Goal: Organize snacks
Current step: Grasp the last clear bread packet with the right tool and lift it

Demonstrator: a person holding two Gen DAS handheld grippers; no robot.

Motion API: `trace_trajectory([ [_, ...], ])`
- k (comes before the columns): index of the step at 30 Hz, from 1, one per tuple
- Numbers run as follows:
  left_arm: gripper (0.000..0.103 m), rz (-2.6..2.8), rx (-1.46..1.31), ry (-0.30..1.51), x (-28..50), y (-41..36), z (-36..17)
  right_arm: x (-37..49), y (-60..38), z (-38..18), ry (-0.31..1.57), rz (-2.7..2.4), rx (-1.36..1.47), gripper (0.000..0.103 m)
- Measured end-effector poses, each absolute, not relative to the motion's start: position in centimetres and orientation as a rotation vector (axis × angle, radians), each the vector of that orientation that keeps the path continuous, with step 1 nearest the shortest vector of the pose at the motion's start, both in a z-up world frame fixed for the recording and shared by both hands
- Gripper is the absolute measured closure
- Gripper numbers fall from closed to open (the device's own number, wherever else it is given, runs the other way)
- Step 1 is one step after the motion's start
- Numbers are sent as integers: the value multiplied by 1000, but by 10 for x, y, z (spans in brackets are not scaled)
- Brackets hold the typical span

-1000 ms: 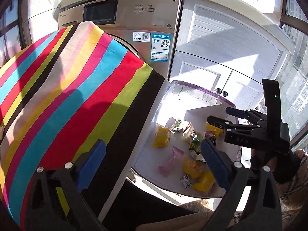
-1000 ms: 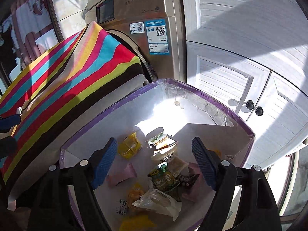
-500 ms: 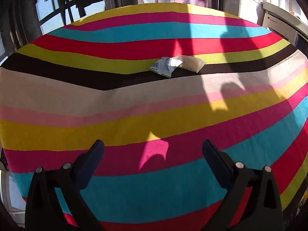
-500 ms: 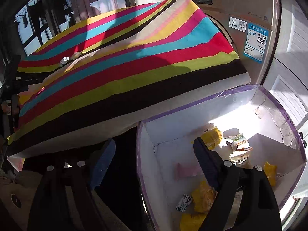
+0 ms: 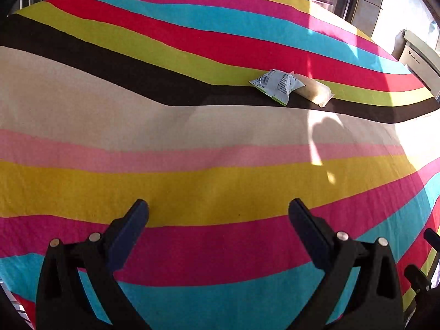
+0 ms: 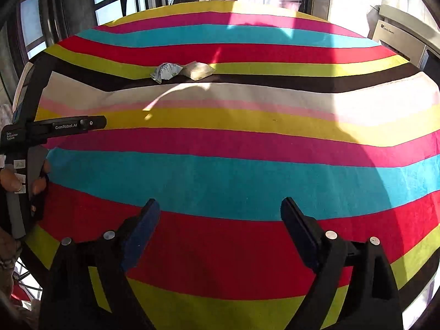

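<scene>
Two claws, each black-armed with blue pads, hang over a table covered by a cloth of bright stripes [image 5: 192,187] in cyan, magenta, yellow, pink, cream, black, lime and red. Left claw [image 5: 218,218]: spread wide, nothing between the pads, above the magenta and yellow bands. Right claw [image 6: 220,214]: spread wide and bare, its jaws having just been opening, above the red and cyan bands. At the left edge of the right wrist view, the body of the left claw appears with a person's fingers [image 6: 38,184] wrapped on its handle. Farther off, on the black stripe by the lime one, lie the snacks: a white printed foil packet with green edging [image 5: 276,85] and, touching its right end, a clear pouch of pale beige contents [image 5: 315,92]. Beyond the table stand dark-framed windows [image 6: 110,2]; at far right, a grey appliance [image 6: 404,38].
</scene>
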State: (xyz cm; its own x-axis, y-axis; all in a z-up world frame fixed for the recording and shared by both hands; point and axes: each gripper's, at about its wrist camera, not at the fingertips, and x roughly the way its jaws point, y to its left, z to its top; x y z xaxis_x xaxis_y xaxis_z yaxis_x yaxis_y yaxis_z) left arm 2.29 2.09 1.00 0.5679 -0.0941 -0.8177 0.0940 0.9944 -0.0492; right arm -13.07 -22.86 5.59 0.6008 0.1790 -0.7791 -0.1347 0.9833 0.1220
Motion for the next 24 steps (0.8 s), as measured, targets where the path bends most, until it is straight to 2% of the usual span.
trace_trajectory([
  [3,1,-91,75,977,21,6,2,-78,-213,44,950,194,51,16],
  [11,1,-93,68,977,19,7,0,49,-180,41,962,254,-16,15],
  [21,1,-94,64,977,19,10,0,149,-159,42,956,299,-47,15],
  [22,1,-93,64,977,19,10,0,151,-160,41,958,307,-40,17],
  [23,1,-94,64,977,18,9,0,151,-162,41,957,318,-29,23],
  [24,1,-93,64,977,19,9,0,146,-164,44,939,331,-29,35],
])
